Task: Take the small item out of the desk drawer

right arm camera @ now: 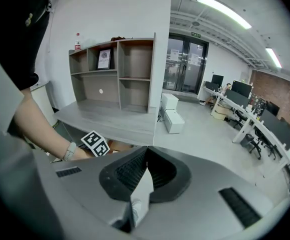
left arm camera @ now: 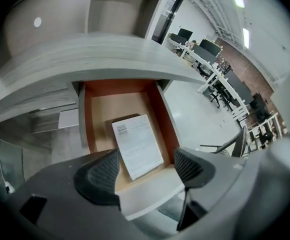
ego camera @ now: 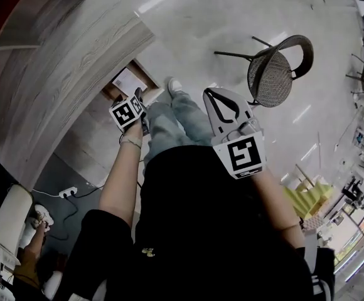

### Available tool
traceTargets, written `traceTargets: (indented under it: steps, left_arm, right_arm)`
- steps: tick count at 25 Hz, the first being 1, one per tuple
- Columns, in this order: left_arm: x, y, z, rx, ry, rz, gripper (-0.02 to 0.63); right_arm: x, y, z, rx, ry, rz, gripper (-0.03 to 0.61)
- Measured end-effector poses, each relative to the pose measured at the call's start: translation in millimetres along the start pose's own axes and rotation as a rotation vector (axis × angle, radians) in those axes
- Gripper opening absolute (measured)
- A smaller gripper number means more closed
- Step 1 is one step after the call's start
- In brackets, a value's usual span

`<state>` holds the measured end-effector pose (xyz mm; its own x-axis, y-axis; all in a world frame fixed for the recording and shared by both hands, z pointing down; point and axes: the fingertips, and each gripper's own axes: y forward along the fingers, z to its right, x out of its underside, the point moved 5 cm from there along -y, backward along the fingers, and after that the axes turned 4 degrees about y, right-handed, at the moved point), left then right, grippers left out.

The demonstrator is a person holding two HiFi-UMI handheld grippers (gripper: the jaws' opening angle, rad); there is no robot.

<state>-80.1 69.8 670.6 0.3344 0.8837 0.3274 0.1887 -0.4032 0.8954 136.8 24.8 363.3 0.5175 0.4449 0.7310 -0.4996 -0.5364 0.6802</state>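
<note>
The grey wooden desk (ego camera: 63,74) has its drawer (left arm camera: 87,114) pulled out, showing an orange-brown inside. A white printed sheet or flat packet (left arm camera: 137,145) lies in the drawer, also seen in the head view as a white packet (ego camera: 127,80). My left gripper (left arm camera: 145,166) hovers over the drawer's pale front edge (left arm camera: 150,194), jaws open, pads apart and empty. In the head view the left gripper (ego camera: 135,102) is just in front of the drawer. My right gripper (ego camera: 210,94) is held off over the floor, shut and empty; its tips meet in the right gripper view (right arm camera: 146,151).
A dark mesh chair (ego camera: 276,71) stands on the floor to the right. My legs and a white shoe (ego camera: 174,85) are beside the drawer. A power strip (ego camera: 67,192) with cables lies under the desk. A shelf unit (right arm camera: 115,74) rises behind the desk.
</note>
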Motion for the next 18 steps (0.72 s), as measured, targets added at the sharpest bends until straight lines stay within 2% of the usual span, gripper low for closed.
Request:
traceTargets:
  steps: [10, 13, 18]
  left_arm:
    - [-9.2, 41.8, -11.0, -0.121, -0.019, -0.008, 0.457]
    - [-12.0, 52.6, -11.6, -0.180, -0.010, -0.012, 0.468]
    - [-7.9, 65.5, -12.0, -0.197, -0.031, -0.016, 0.471]
  right_arm:
    - [21.8, -6.3, 6.1, 0.034, 0.033, -0.083, -0.005]
    - [26.4, -5.7, 5.0, 0.034, 0.040, -0.088, -0.005]
    - [35.1, -6.8, 2.5, 0.031, 0.041, -0.114, -0.005]
